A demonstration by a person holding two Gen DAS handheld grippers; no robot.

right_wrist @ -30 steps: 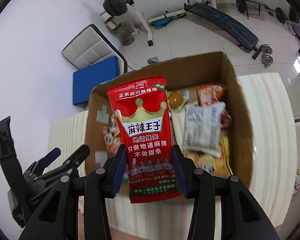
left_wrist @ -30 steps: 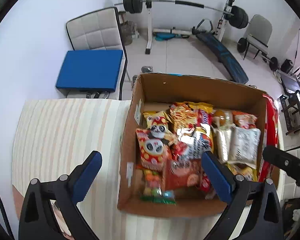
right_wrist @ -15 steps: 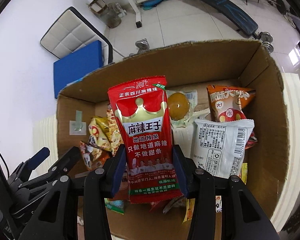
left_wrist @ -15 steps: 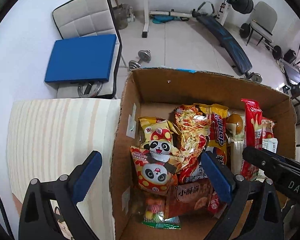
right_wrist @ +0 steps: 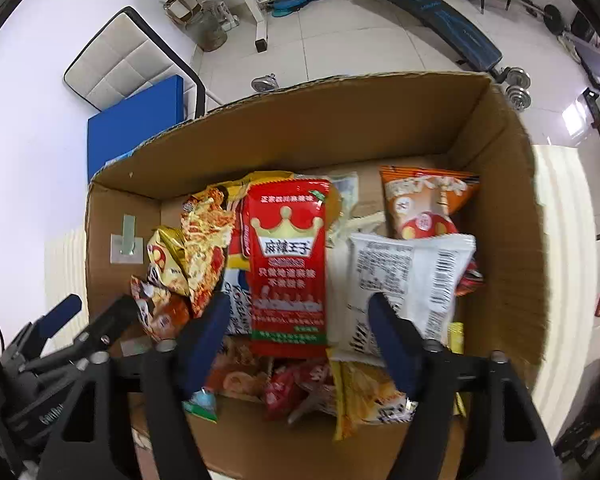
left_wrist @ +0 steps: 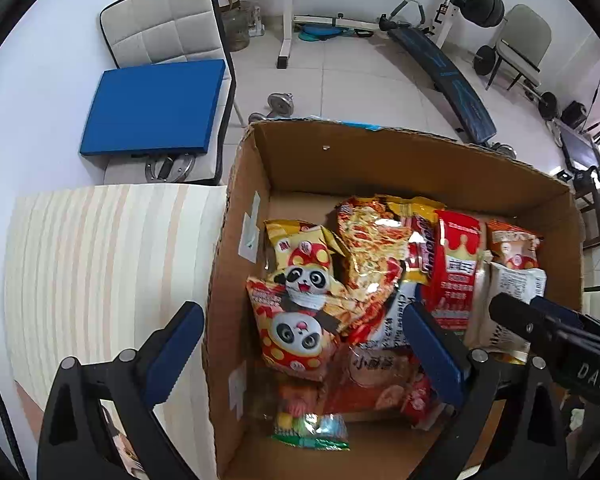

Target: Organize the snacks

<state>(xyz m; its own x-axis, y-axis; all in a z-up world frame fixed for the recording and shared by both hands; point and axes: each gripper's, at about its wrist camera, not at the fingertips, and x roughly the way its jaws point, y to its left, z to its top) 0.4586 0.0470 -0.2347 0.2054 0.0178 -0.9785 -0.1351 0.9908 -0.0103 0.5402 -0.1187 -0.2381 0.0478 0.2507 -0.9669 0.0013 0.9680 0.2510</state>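
Red snack pack [right_wrist: 286, 268] lies lengthwise in the box [right_wrist: 340, 128], top toward far wall. Right gripper [right_wrist: 298, 334] just spread, pack let go; left gripper [left_wrist: 300, 344] spread wide, w/ nothing in it.

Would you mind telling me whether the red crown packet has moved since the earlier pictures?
Yes: the red crown packet dropped from the right gripper into the cardboard box.

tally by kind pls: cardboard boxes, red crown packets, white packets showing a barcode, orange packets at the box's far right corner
cardboard box: 1
red crown packet: 1
white barcode packet: 1
orange packet: 1
total: 4
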